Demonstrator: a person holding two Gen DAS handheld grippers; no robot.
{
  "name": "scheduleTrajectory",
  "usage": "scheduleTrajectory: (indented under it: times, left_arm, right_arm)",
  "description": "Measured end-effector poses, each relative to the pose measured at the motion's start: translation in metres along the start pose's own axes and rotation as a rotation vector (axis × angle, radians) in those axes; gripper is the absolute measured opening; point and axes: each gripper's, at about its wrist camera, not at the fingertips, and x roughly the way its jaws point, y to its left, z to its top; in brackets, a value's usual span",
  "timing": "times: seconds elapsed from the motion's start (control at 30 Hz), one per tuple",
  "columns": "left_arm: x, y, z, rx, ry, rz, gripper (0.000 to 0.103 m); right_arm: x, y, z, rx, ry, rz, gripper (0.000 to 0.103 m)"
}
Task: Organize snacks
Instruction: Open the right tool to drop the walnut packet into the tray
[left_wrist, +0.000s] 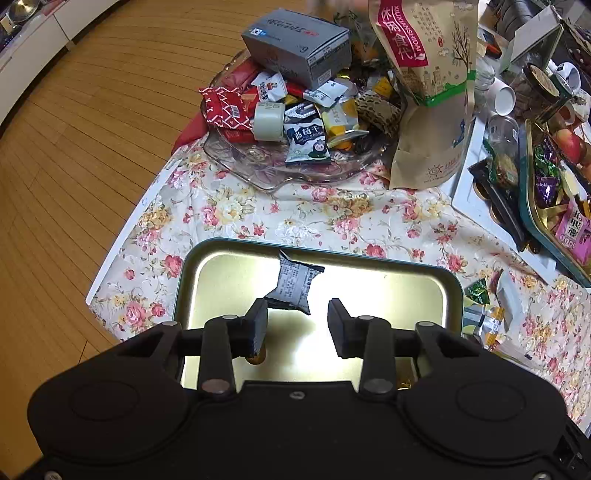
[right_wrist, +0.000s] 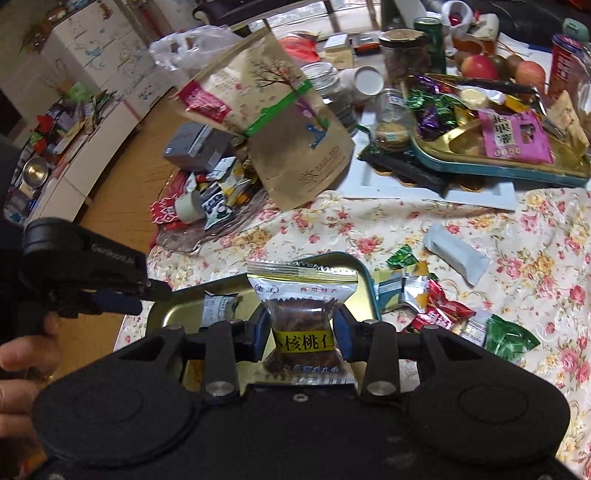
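Right gripper: the right gripper (right_wrist: 301, 332) is pinching a clear walnut snack packet (right_wrist: 303, 325) between its two fingers, narrowed onto the wrapper's sides, above the near end of the gold tin tray (right_wrist: 364, 284).
Left gripper: the left gripper (left_wrist: 297, 323) is hanging over the tray (left_wrist: 229, 273) with its fingers spread wide, gripping nothing.
Tray: a grey-printed snack packet (left_wrist: 295, 286) is lying inside, just beyond the left fingertips.
Table: loose wrapped snacks (right_wrist: 439, 306) are lying on the floral cloth (right_wrist: 517, 266) right of the tray; a glass dish (left_wrist: 258, 166) heaped with sweets is sitting at the far side.

Bright indoor light glares off the gold tray (left_wrist: 221, 273); fisheye-bent edges.
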Motion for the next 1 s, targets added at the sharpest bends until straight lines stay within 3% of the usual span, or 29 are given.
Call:
scheduleTrajectory:
  times: [0.37, 0.77, 1.0]
  left_arm:
    - [-0.002, -0.013, -0.003, 0.026, -0.006, -0.01, 0.046]
    - [-0.004, -0.046, -0.013, 0.105, -0.002, -0.022, 0.046]
    - [-0.012, -0.08, -0.026, 0.195, -0.011, -0.06, 0.046]
  right_arm:
    - [-0.01, 0.007, 0.002, -0.008, -0.07, 0.059, 0.043]
    - [-0.012, -0.042, 0.01, 0.086, -0.048, -0.104, 0.043]
    - [-0.016, -0.094, 0.01, 0.176, -0.038, -0.207, 0.043]
